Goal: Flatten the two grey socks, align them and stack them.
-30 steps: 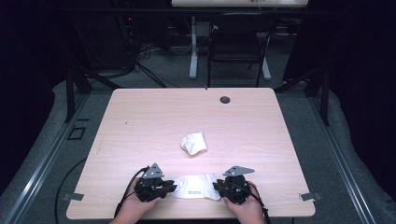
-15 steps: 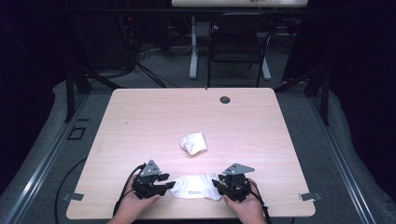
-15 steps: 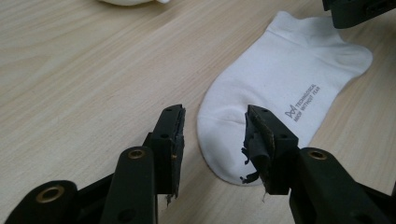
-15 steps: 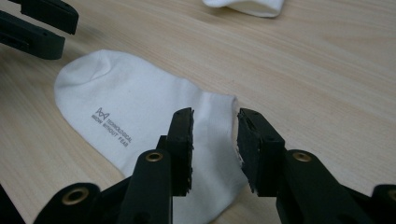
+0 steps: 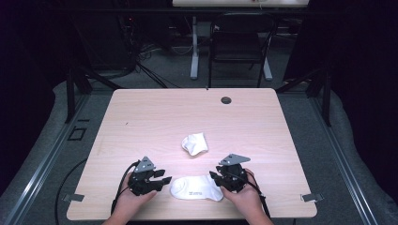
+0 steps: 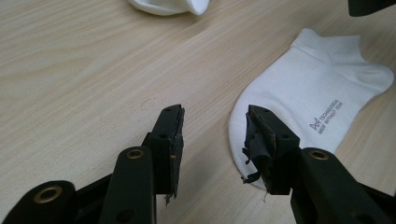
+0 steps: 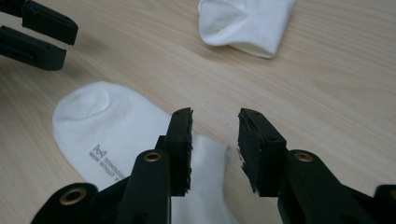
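Two white socks are on the table [image 5: 141,112]: the flat sock [image 5: 196,188] lies by the near edge, smoothed out; the crumpled sock [image 5: 195,143] mid-table is untouched. Left gripper [image 5: 162,182] and right gripper [image 5: 217,179], jaws just opened and empty, flank the flat one.

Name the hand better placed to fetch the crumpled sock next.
Probably right. The right tongs stand open at the flat sock's cuff end, a bit nearer the crumpled sock up the table. The left tongs, also open, sit slightly farther off.
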Tool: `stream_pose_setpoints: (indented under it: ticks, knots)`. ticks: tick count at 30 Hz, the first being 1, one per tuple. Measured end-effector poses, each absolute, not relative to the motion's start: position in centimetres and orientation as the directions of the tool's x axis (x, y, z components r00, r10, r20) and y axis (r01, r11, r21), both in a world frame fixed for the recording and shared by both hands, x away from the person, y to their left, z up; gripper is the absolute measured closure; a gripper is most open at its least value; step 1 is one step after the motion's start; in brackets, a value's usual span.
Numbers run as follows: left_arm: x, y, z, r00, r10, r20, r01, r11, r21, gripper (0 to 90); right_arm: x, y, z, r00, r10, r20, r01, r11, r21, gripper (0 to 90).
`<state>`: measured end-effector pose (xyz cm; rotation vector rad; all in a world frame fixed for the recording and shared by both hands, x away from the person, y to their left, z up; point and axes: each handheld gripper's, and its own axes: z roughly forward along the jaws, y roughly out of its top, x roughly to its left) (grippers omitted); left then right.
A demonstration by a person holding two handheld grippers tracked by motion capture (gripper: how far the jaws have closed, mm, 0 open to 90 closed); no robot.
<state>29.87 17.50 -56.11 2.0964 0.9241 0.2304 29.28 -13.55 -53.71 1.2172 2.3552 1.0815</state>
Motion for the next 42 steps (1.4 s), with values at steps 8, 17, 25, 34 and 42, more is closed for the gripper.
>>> stream_pose_setpoints:
  ticks: [8, 17, 25, 34, 42]
  knots:
    - [30.1, 18.0, -56.1, 0.702, 0.694, -0.156, 0.542, -0.380, 0.749, 56.6, 31.9, -12.1, -52.9, -0.607, 0.791, 0.079, 0.583, 0.375, 0.721, 63.0]
    - [30.5, 18.2, -56.1, 0.698, 0.697, -0.164, 0.546, -0.371, 0.751, 56.6, 34.6, -10.5, -52.3, -0.596, 0.799, 0.074, 0.595, 0.378, 0.709, 63.9]
    - [30.4, 18.1, -56.1, 0.700, 0.694, -0.165, 0.546, -0.371, 0.751, 56.7, 36.4, -8.5, -52.6, -0.601, 0.798, 0.049, 0.598, 0.408, 0.690, 65.5]
    - [30.5, 18.3, -56.2, 0.696, 0.695, -0.180, 0.554, -0.361, 0.750, 56.7, 38.5, -6.0, -53.7, -0.605, 0.795, 0.038, 0.609, 0.432, 0.666, 64.7]
    - [30.7, 18.5, -56.2, 0.698, 0.692, -0.186, 0.556, -0.359, 0.750, 56.7, 39.7, -4.1, -54.5, -0.606, 0.795, 0.016, 0.604, 0.447, 0.661, 63.3]
